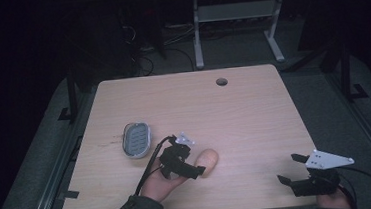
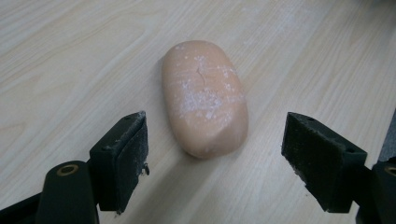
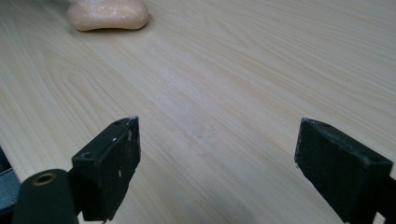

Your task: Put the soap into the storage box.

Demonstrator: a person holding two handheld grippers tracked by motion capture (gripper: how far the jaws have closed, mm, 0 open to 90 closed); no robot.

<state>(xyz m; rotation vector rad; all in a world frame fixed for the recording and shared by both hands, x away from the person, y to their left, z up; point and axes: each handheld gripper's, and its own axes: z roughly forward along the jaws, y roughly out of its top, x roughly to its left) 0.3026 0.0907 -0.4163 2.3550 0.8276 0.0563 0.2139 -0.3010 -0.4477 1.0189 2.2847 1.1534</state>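
We judge the work barely begun: our left gripper (image 2: pixel 212 154), jaws spread, lines up on the one bar of soap (image 2: pixel 204 96), which lies ungrasped on the table (image 1: pixel 254 109) near its front edge. One soap dish (image 1: pixel 136 139) waits beside it. Our right gripper (image 1: pixel 292 168) rests apart, also spread.

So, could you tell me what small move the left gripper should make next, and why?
Probably ease the left gripper forward a little, then close. Its jaws stand open and the peach bar of soap lies flat on the wooden table just ahead of the pads, centred between them but not yet within their reach.
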